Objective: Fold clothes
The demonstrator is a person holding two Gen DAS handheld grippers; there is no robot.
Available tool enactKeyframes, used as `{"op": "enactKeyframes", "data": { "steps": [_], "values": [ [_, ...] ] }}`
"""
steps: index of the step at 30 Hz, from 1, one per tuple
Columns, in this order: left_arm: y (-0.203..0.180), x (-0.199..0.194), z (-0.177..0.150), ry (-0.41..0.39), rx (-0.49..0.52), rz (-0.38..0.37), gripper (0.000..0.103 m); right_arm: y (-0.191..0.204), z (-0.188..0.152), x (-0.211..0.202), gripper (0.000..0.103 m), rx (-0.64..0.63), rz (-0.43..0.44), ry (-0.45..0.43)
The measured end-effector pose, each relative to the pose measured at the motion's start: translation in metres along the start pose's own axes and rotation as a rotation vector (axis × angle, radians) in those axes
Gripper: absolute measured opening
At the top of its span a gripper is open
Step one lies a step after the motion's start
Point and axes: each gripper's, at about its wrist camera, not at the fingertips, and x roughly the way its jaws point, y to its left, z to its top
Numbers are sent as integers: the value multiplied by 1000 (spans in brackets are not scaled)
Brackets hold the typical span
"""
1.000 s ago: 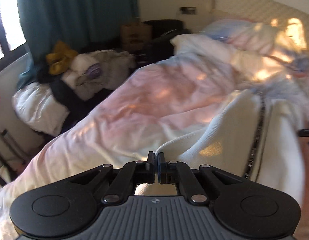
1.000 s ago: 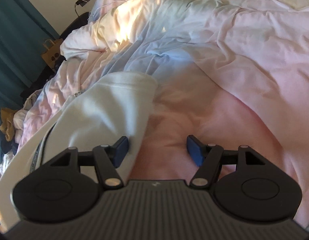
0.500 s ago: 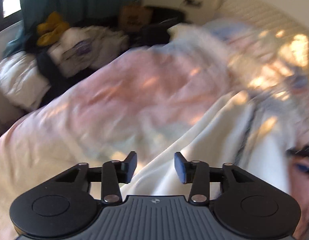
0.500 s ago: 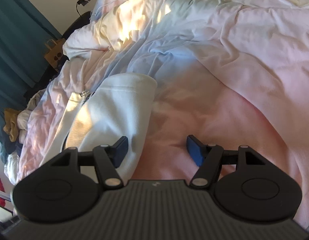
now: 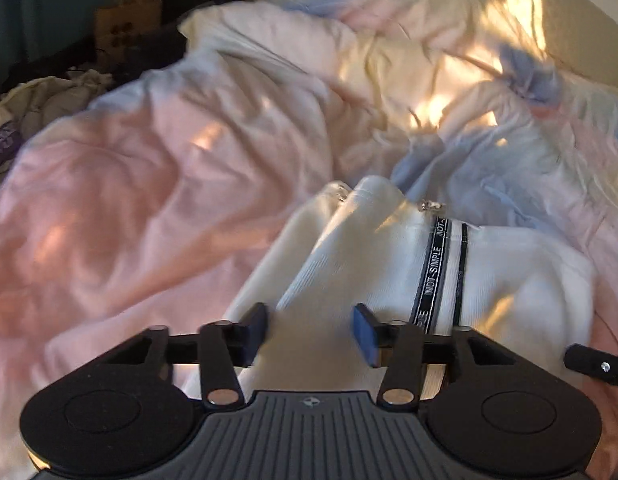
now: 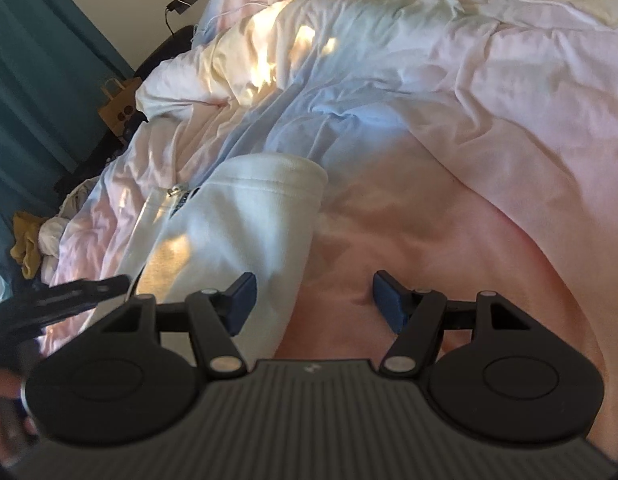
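Left tool [image 5: 311, 334]: your jaws stand apart and have just been closing a little; the white jacket's cloth lies under and between them, but the pads do not press on it.
Right tool [image 6: 313, 302]: your jaws are wide apart and grip nothing; the left pad hangs over the jacket's edge, the right pad over the bare duvet.
Jacket [image 5: 389, 272]: it lies flat on the bed straight ahead of your left tool, black lettered zip tape [image 5: 433, 276] running away from you just right of the jaws, the metal zip pull [image 5: 429, 205] at the far end.
Duvet [image 5: 149, 184]: pink, blue and cream, rumpled, under the jacket and all around both tools.
Paper bag [image 5: 125, 20]: far off to the left, beyond the bed's edge.
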Motion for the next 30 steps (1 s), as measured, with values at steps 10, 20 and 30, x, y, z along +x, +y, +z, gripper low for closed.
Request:
{"op": "enactKeyframes", "data": {
  "steps": [10,20,30],
  "values": [
    [-5,-49,16,-177,41,42,4,-4,3,1,67,22,33,0],
    [16,2,3,-98,-7,230,9,4,3,1,68,-4,157,29],
    [0,-81,-43,-253,-195,160,42,-5,21,28,68,89,293,158]
  ]
}}
